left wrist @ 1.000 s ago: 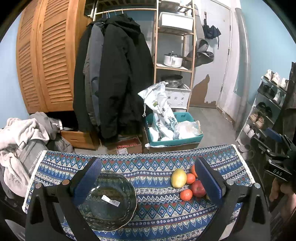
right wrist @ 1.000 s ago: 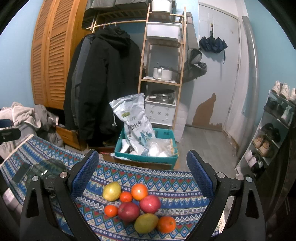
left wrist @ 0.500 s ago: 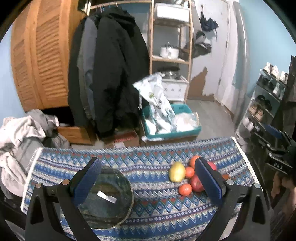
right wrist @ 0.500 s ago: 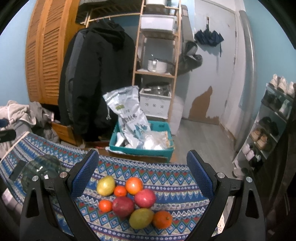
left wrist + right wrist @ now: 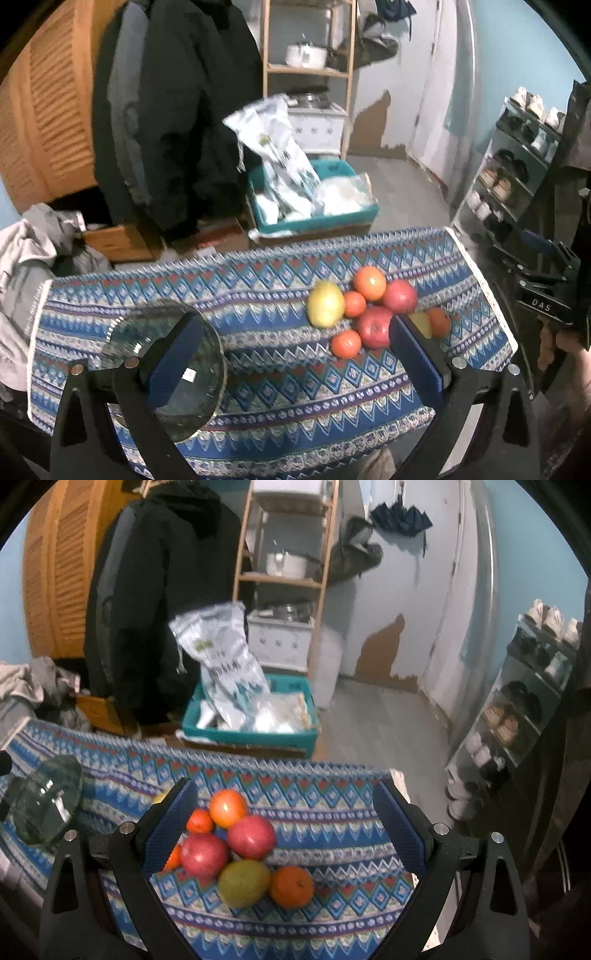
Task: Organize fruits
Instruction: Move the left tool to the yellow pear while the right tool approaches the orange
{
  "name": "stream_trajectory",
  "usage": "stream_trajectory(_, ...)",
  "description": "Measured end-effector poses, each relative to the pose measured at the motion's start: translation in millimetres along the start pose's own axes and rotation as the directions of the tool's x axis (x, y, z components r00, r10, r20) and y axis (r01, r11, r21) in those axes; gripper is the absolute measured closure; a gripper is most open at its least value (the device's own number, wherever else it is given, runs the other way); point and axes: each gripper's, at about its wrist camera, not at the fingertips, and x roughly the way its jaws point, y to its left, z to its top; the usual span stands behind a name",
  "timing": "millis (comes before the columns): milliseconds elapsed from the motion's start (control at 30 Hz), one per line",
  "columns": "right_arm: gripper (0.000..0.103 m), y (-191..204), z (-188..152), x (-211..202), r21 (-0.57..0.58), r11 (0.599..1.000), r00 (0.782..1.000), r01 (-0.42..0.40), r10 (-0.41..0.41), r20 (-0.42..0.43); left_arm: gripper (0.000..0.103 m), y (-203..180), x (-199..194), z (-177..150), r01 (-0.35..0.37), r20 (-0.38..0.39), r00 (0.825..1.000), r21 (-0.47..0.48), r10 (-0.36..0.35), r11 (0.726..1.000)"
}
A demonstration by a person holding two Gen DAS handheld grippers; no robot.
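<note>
A pile of several fruits (image 5: pixel 364 308) lies at the right of the patterned blue tablecloth (image 5: pixel 258 387): a yellow-green mango (image 5: pixel 325 303), red apples (image 5: pixel 376 326) and oranges. A dark glass bowl (image 5: pixel 207 354) sits at the left, under my left finger pad. My left gripper (image 5: pixel 295 354) hovers open above the cloth, holding nothing. In the right wrist view the same fruits (image 5: pixel 240 849) lie between the fingers of my open right gripper (image 5: pixel 284 830), with a green mango (image 5: pixel 243 883) and an orange (image 5: pixel 291 886) nearest. The glass bowl (image 5: pixel 44 805) is far left.
Beyond the table stand a teal crate (image 5: pixel 251 731) with a white sack, a black coat (image 5: pixel 184 122) on a rail, a wooden shelf (image 5: pixel 284 579), and a shoe rack (image 5: pixel 524 701) at the right. A clothes heap (image 5: pixel 29 266) lies left. A person's hand (image 5: pixel 554 343) shows at the right edge.
Both grippers have tilted down and moved closer over the table. The fruits now sit lower and nearer between the right fingers; the bowl has slid under the left finger.
</note>
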Motion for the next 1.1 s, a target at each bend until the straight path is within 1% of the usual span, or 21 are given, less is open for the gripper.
stream_trajectory(133,0.009,-11,-12,15,0.006,1.0,0.998,0.002,-0.001,-0.064,0.001,-8,20,-9,-0.016,-0.049,0.999,0.026,0.018,1.0)
stream_trajectory(233,0.009,-19,-22,21,0.014,1.0,0.995,0.002,-0.001,-0.098,0.001,-14,30,-12,-0.02,-0.065,0.998,0.041,0.022,0.999)
stream_trajectory(367,0.009,-28,-39,33,0.012,1.0,0.986,0.023,-0.021,-0.164,0.001,-23,44,-15,-0.02,-0.098,0.995,0.068,0.026,0.997)
stream_trajectory(467,0.009,-35,-53,47,0.019,1.0,0.976,0.006,-0.002,-0.219,0.001,-29,54,-18,-0.015,-0.122,0.992,0.085,0.025,0.996)
stream_trajectory(633,0.009,-42,-78,71,0.015,1.0,0.951,0.008,-0.003,-0.309,0.001,-36,74,-21,-0.008,-0.156,0.988,0.1,0.023,0.995)
stream_trajectory(767,0.009,-47,-96,87,0.047,0.999,0.927,-0.021,0.037,-0.374,0.001,-38,93,-24,0.0,-0.198,0.98,0.085,0.017,0.996)
stream_trajectory(867,0.009,-48,-107,100,0.065,0.997,0.91,-0.028,0.052,-0.412,0.001,-38,107,-28,-0.011,-0.222,0.975,0.081,0.029,0.997)
stream_trajectory(1100,0.009,-39,-126,124,0.016,0.999,0.874,-0.052,0.053,-0.484,0.001,-35,131,-33,-0.013,-0.263,0.964,0.061,0.029,0.998)
